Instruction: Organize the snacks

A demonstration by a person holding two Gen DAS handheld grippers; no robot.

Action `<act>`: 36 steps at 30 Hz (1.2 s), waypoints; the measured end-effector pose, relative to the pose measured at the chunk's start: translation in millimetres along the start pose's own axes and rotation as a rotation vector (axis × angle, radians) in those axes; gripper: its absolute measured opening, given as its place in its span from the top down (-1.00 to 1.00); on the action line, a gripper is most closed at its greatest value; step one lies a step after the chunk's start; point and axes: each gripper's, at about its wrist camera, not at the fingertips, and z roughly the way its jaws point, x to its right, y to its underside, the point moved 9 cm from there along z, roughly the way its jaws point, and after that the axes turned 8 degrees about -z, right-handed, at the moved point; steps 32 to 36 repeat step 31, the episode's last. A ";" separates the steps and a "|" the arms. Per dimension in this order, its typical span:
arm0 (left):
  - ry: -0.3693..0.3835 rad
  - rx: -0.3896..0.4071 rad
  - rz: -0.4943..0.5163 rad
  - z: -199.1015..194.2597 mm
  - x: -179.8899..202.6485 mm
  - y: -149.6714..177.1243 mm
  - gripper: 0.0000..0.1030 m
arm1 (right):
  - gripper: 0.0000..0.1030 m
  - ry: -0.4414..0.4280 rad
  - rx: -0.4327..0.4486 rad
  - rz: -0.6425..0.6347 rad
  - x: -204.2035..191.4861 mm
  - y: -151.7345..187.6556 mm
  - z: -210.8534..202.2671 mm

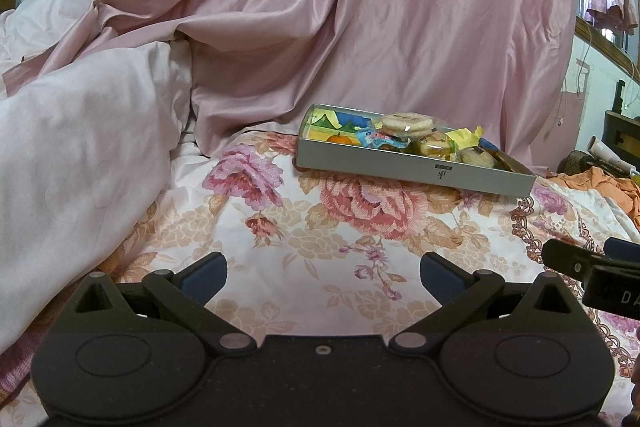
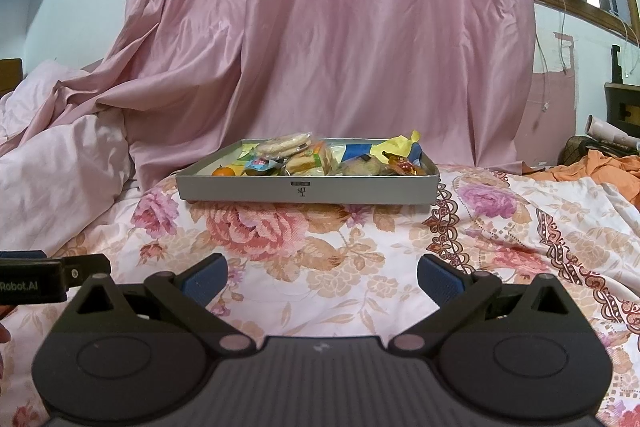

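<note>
Both grippers, left [image 1: 323, 277] and right [image 2: 322, 277], spread apart, empty, above floral bedspread [image 2: 320, 267]. Wrapped snacks [image 2: 320, 157] already fill grey cardboard tray [image 2: 304, 189]; any approach should stay level.

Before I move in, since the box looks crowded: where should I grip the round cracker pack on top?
Take the round cracker pack by its edges from above. It lies nearly flat on top of the pile in the grey box, clear of the walls. The right gripper, open and facing the box squarely, looks best placed.
</note>
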 end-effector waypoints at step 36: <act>-0.069 -0.128 -0.056 11.9 -8.3 15.1 -0.99 | -1.00 -0.003 -0.006 -0.003 -0.4 0.4 0.8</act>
